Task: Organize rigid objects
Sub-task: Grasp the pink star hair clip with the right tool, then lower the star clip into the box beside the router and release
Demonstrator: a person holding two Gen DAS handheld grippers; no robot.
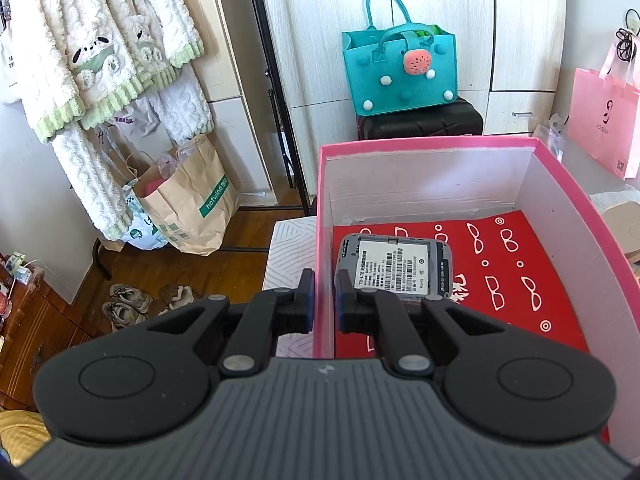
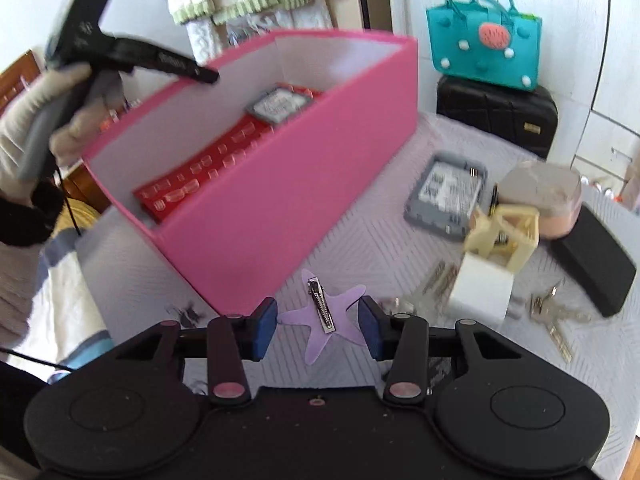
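Observation:
A pink box (image 1: 436,143) with a red patterned floor holds a grey pocket router (image 1: 394,266) lying label up; the box (image 2: 280,184) and router (image 2: 279,105) also show in the right wrist view. My left gripper (image 1: 325,300) hovers over the box's left wall, fingers a narrow gap apart with nothing between them. It shows in the right wrist view (image 2: 212,76) above the box rim. My right gripper (image 2: 318,330) is open, its fingers on either side of a purple star-shaped hair clip (image 2: 324,316) lying on the table.
On the table right of the box lie a second grey router (image 2: 448,196), a cream plastic part (image 2: 504,236), a white block (image 2: 480,288), a pink-filled jar (image 2: 548,200), a black case (image 2: 592,260), keys (image 2: 556,320) and metal clips (image 2: 436,280). A teal bag (image 2: 484,36) stands on a black suitcase behind.

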